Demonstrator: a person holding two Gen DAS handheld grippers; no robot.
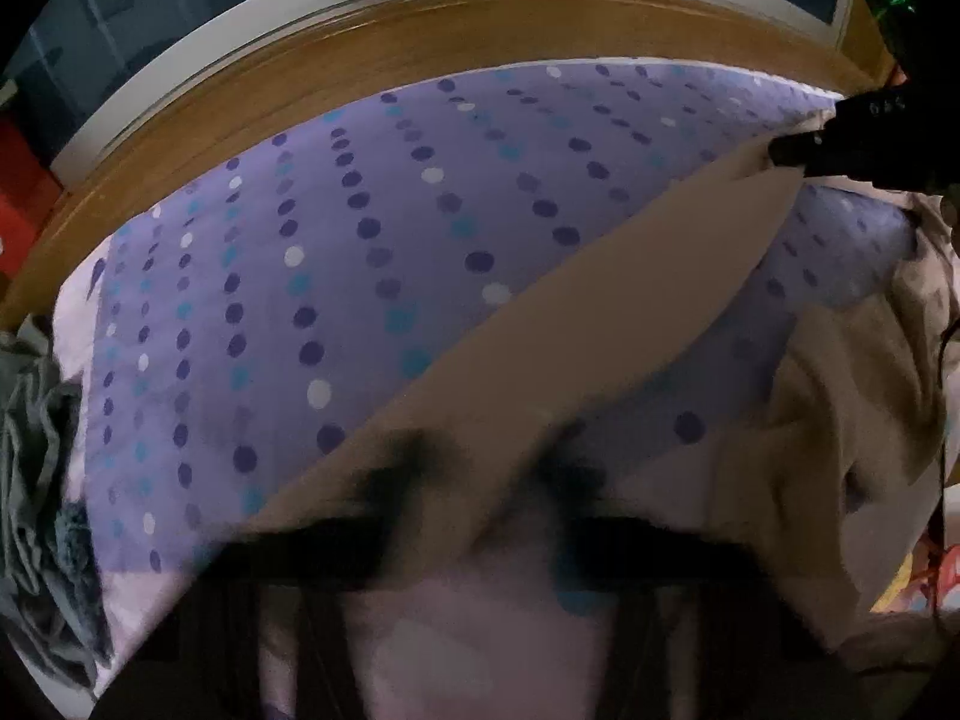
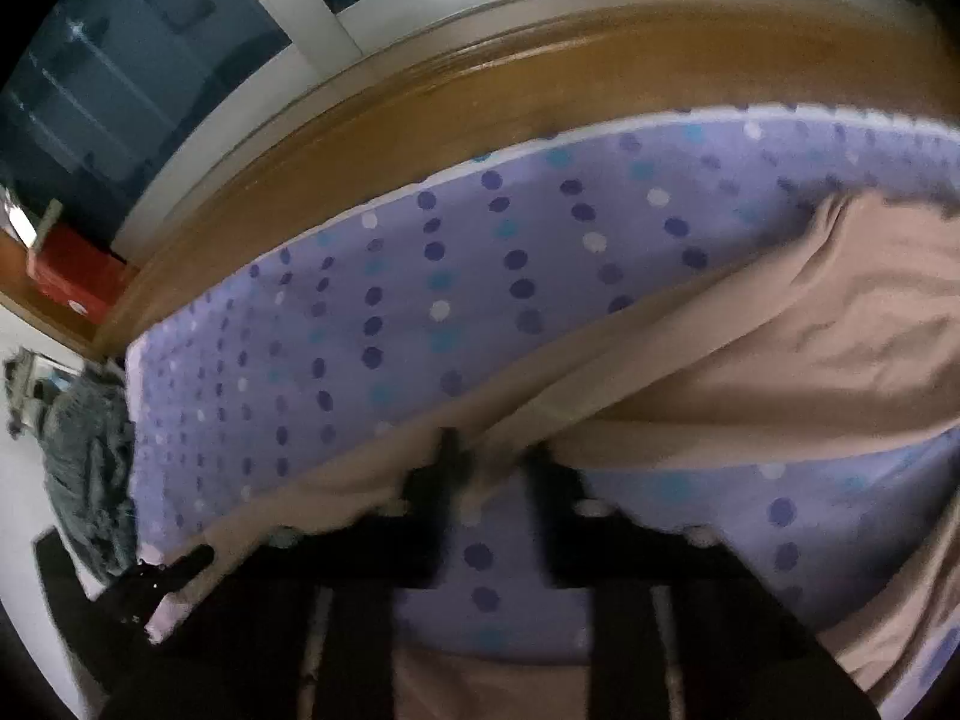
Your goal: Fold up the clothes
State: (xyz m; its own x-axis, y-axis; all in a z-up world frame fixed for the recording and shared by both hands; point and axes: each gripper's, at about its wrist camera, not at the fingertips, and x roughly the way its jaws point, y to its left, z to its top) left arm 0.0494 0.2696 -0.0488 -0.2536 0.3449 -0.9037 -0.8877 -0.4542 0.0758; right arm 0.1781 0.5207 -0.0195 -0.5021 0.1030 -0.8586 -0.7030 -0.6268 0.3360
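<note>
A beige garment (image 1: 630, 300) is stretched above a purple dotted bed sheet (image 1: 336, 276). My left gripper (image 1: 486, 468) is shut on its near edge; the fingers are blurred. My right gripper (image 1: 786, 150) shows at the far right of the left wrist view, pinching the garment's other end. In the right wrist view my right gripper (image 2: 489, 456) is shut on the beige garment (image 2: 810, 348), which hangs to the right above the sheet (image 2: 420, 300). The left gripper (image 2: 180, 570) shows at lower left, holding the same taut edge.
A wooden bed frame (image 1: 360, 54) and a window (image 1: 150, 6) lie beyond the bed. A grey-blue pile of clothes (image 1: 36, 468) sits at the left edge. A red box (image 2: 78, 276) stands on a ledge. More beige fabric (image 1: 840, 420) bunches at the right.
</note>
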